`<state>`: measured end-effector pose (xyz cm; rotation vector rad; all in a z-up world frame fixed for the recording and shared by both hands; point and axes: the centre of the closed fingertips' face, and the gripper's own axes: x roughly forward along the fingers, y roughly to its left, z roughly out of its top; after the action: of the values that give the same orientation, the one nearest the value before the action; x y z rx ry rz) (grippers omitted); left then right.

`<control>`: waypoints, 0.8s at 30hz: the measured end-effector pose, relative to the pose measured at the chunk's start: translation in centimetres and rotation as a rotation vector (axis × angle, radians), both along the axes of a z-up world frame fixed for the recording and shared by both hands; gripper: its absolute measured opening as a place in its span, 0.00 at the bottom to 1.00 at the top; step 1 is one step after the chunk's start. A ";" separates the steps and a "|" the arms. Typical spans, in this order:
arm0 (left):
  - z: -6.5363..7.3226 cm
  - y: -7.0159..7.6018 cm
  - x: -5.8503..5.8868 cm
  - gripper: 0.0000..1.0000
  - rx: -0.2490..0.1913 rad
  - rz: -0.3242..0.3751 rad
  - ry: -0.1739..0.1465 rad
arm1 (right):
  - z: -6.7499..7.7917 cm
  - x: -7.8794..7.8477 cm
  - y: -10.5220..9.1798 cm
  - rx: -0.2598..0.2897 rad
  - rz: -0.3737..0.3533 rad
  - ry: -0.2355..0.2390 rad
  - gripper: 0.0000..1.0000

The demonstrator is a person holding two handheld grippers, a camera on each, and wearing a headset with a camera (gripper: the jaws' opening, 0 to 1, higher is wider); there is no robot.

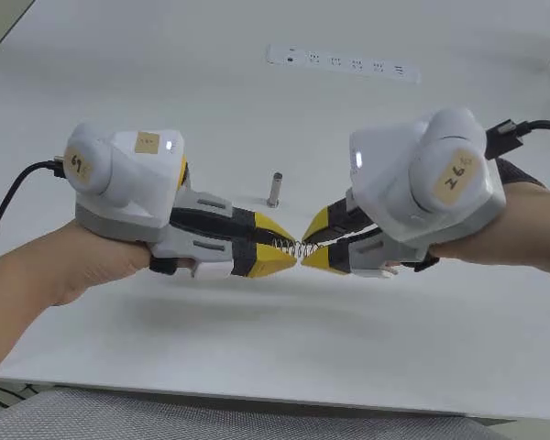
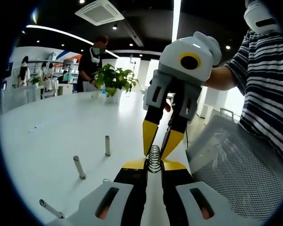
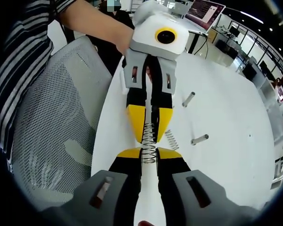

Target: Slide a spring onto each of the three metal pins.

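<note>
A short metal spring (image 1: 298, 248) hangs in the air between the two grippers, which meet tip to tip above the white table. My left gripper (image 1: 277, 255) is shut on one end and my right gripper (image 1: 317, 249) is shut on the other. In the left gripper view the spring (image 2: 153, 157) stands between my yellow tips, with the right gripper (image 2: 159, 142) closing on it from above. Three metal pins (image 2: 107, 146) (image 2: 79, 167) (image 2: 51, 209) sit on the table to the left. A second spring (image 3: 171, 140) lies loose on the table near two pins (image 3: 188, 99) (image 3: 200, 139).
A white power strip (image 1: 344, 62) lies at the far side of the table. One upright pin (image 1: 275, 190) stands just behind the gripper tips. A grey mesh chair (image 3: 61, 141) is beside the table edge. A potted plant (image 2: 114, 81) and people are far off.
</note>
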<state>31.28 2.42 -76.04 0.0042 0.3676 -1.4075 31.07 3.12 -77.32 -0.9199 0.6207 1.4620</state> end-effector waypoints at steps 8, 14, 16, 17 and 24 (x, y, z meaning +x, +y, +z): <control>-0.2 0.2 -0.1 0.08 0.009 -0.005 0.007 | -0.4 0.1 -0.9 -0.012 -0.014 -0.006 0.13; -0.1 0.4 -0.2 0.08 0.010 -0.004 0.006 | -0.4 0.0 -0.8 0.010 -0.021 -0.009 0.13; -0.1 0.4 -0.3 0.08 0.010 -0.006 0.008 | -0.3 -0.1 -0.8 0.016 -0.019 -0.009 0.13; -0.1 0.4 -0.3 0.08 0.010 -0.006 0.010 | -0.2 -0.1 -0.7 0.019 -0.015 -0.008 0.13; -0.2 0.5 -0.5 0.08 0.018 -0.011 0.015 | -0.1 -0.3 -0.6 0.024 0.028 -0.037 0.12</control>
<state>30.77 2.96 -76.22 0.0103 0.3926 -1.4160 30.73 2.50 -77.40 -0.9379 0.5634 1.4709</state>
